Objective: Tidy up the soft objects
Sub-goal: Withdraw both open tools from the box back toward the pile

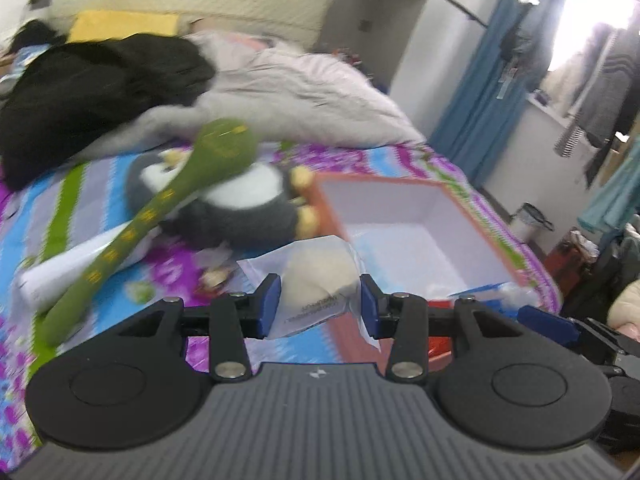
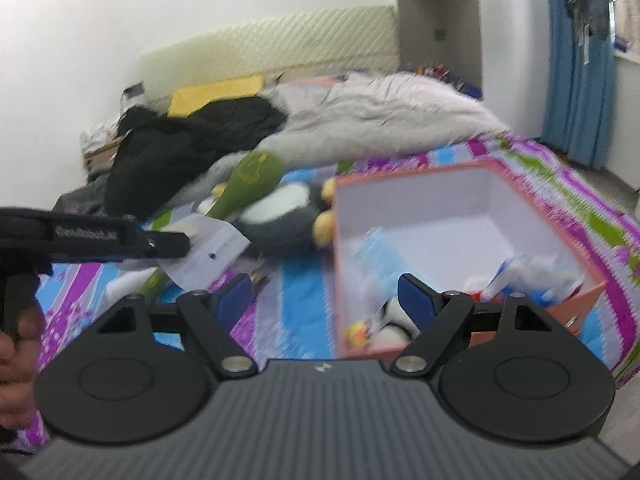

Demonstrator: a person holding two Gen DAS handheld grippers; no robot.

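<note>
Left hand-held gripper (image 1: 318, 304) clamps bagged plush (image 1: 320, 276) nr box (image 1: 404, 232); right hand-held gripper (image 2: 324, 300) wide open, empty. Box partly filled; penguin (image 1: 240, 204), green toy (image 1: 160, 216) remain on bed (image 1: 100, 184).

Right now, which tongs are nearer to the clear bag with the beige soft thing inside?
Left. The left tongs grip the clear bag between their pads. The right tongs stand open, apart from it, by the orange box.

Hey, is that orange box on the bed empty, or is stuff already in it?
Not empty. The orange box is open-topped, with a small plush toy and blurry white-blue items inside.
</note>
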